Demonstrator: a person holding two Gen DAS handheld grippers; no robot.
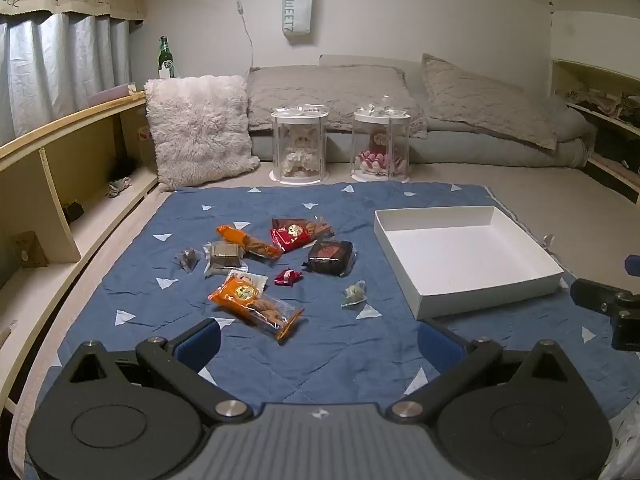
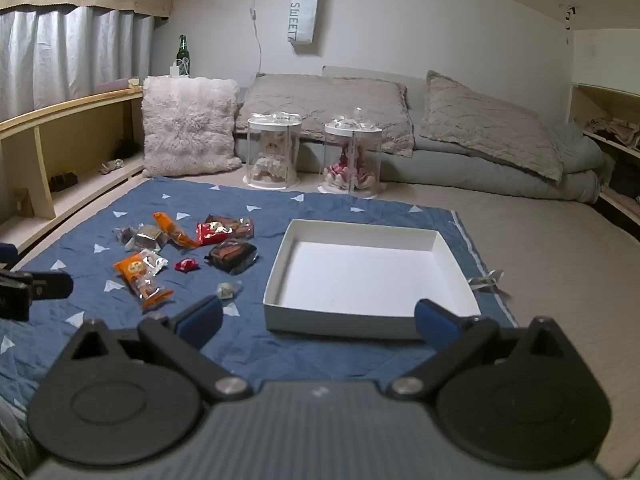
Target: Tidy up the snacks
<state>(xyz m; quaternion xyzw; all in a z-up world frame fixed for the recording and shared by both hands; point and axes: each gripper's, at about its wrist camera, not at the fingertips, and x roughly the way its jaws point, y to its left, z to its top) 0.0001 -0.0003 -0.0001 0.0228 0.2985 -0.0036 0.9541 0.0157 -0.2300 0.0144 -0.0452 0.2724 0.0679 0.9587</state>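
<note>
Several snack packets lie on a blue mat [image 1: 320, 344]: an orange cookie pack [image 1: 256, 306], a second orange pack [image 1: 248, 242], a red pack [image 1: 298, 234], a dark pack [image 1: 330, 257], a small red candy [image 1: 287, 277], a silver pack [image 1: 224, 258] and a green sweet [image 1: 354, 293]. An empty white box [image 1: 492, 280] sits to their right; it also shows in the right wrist view [image 2: 340, 322]. My left gripper [image 1: 320, 344] is open and empty, just short of the near orange pack. My right gripper [image 2: 320, 322] is open and empty at the box's near wall.
Two clear cylinders with dolls [image 1: 300, 144] [image 1: 381, 146] stand behind the mat. A fluffy pillow [image 1: 198, 130] leans at the back left. Grey bedding [image 1: 480, 112] lies along the wall. Wooden shelves [image 1: 60, 184] run along the left side.
</note>
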